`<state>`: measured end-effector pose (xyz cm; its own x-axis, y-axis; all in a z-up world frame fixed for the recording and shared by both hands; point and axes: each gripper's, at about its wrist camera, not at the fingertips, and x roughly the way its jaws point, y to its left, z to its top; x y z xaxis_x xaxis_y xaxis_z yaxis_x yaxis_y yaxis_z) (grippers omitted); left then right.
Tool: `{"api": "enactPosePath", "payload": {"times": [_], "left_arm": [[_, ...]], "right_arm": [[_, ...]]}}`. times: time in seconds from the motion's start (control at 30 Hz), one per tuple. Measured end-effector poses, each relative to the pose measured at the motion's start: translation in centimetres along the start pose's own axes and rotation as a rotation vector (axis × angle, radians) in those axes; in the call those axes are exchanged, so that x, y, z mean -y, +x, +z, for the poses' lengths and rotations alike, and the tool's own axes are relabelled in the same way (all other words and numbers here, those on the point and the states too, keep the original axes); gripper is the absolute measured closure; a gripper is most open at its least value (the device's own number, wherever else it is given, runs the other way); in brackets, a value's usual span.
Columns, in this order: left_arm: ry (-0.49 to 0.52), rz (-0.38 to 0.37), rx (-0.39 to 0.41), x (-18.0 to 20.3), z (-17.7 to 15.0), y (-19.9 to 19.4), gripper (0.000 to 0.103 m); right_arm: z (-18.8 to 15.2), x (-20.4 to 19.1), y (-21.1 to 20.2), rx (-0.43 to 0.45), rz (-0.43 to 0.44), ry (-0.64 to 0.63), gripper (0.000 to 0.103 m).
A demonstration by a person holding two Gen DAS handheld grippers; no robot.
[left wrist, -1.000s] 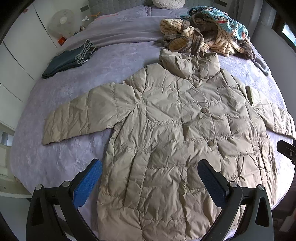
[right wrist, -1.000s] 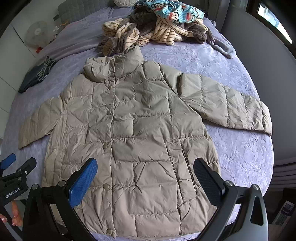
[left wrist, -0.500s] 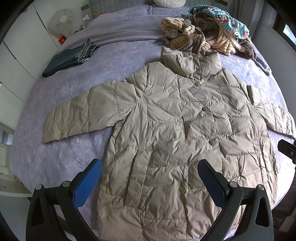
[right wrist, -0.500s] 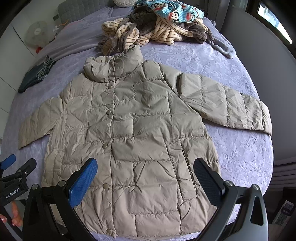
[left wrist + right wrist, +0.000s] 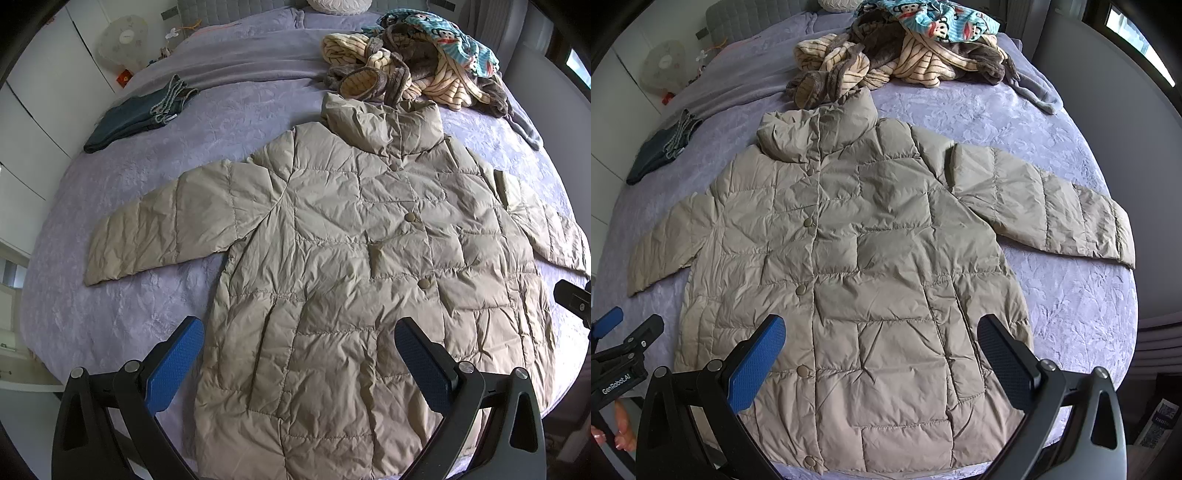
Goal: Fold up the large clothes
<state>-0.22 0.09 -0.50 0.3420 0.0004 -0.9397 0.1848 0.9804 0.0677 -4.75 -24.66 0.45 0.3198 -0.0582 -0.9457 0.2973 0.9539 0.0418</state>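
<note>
We hold the left gripper (image 5: 299,354) with its blue-padded fingers (image 5: 173,365) spread wide and nothing between them, hovering over the lower left part of the garment near the hem. Our right gripper (image 5: 881,350) is likewise wide apart and empty, poised above the lower right front.

Beneath both lies the beige quilted puffer jacket (image 5: 849,266), spread flat and face up on the lavender patterned bedspread (image 5: 1071,314), buttoned down the front, collar pointing away from us and hem toward us. Its left sleeve (image 5: 166,225) stretches out sideways, and its right sleeve (image 5: 1041,210) does the same on the other side.

We judge the jacket to be light for its bulk, soft and puffy, so it should compress under the pads and spring back when released. Its shell looks smooth and slightly shiny, so we expect it to slide easily in a shallow pinch. We would take hold at a sleeve cuff or along a stitched seam at the side edge, where the filling is thin and the fingers can close on firm cloth, not on a fat quilted panel.

Farther off, a heap of striped and printed clothes (image 5: 905,55) lies just beyond the collar, and dark folded jeans (image 5: 136,118) lie well apart on the left.
</note>
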Motion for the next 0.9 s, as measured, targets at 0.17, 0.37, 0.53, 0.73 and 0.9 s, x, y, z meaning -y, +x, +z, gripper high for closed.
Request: {"api": "enactPosePath", "payload": {"times": [0.17,0.37,0.53,0.73,0.9], "left_arm": [[0.002,0.01,0.006,0.08,0.04,-0.04,0.0],[0.006,0.026,-0.004,0.05,0.06,0.41,0.0],[0.011,0.043,-0.013,0.1,0.06,0.51,0.0],[0.003,0.028,-0.006,0.18,-0.04,0.5,0.0],[-0.001,0.027,-0.002,0.16,-0.16,0.51,0.0]], "right_arm": [[-0.23,-0.02,0.15,-0.005,0.002,0.004,0.0],[-0.34,-0.06,0.33,-0.005,0.009,0.005,0.0],[-0.2,-0.26,0.58,-0.01,0.008,0.005,0.0],[-0.3,-0.28,0.54,-0.009,0.009,0.004,0.0],[-0.43,-0.4,0.67,-0.009,0.01,0.004,0.0]]}}
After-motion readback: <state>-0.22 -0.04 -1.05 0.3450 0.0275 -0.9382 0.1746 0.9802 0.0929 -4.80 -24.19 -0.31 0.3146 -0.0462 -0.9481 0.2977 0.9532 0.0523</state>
